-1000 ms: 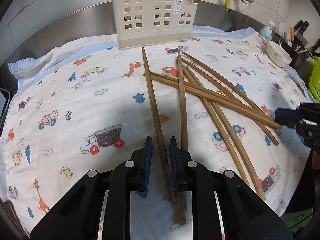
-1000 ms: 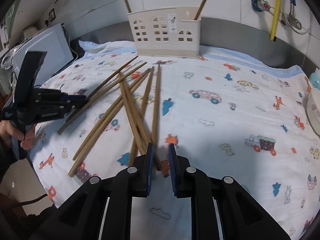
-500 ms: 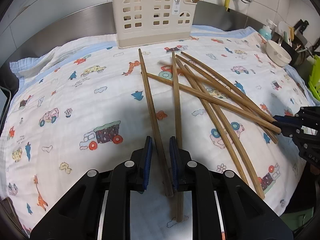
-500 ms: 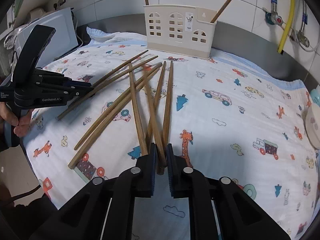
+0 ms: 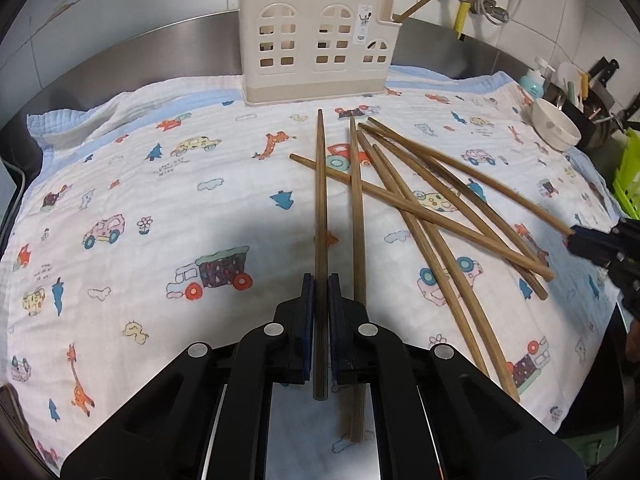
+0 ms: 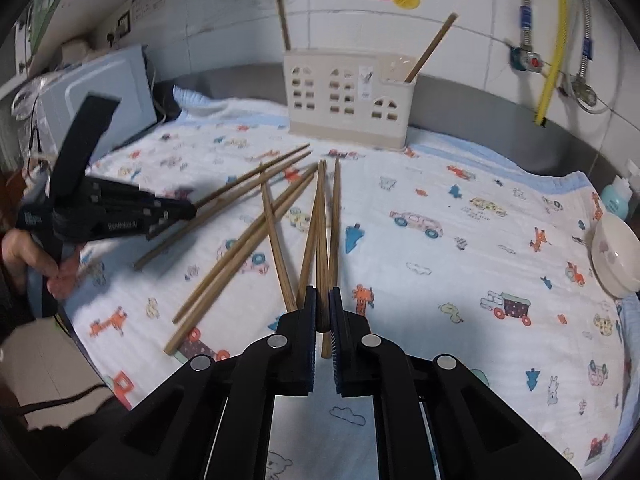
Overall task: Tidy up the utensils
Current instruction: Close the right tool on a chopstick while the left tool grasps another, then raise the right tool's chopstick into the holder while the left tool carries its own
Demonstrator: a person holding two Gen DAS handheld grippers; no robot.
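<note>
Chopsticks are seen scattered on a white cartoon-print cloth, with a cream utensil holder standing at the cloth's far edge as the landmark.

Nearest in the left wrist view, the left gripper is pressed together around one wooden chopstick. This stick runs straight between the blue pads and points away toward the holder, its far tip stopping short of the holder's base. Just beside it on the right, a second chopstick lies almost parallel and passes under the gripper's right finger. Farther right of these, a loose pile of crossed chopsticks fans away from the holder.

In the right wrist view, the right gripper is pinched on the near end of another chopstick, which also points toward the holder. Neighbouring sticks lie touching it on both sides. The pile spreads to the left of it.

At the far end, two chopsticks are stood inside the holder: one upright at its left end, one leaning out of its right compartment. A white bowl is set off the cloth, well right of the holder.
</note>
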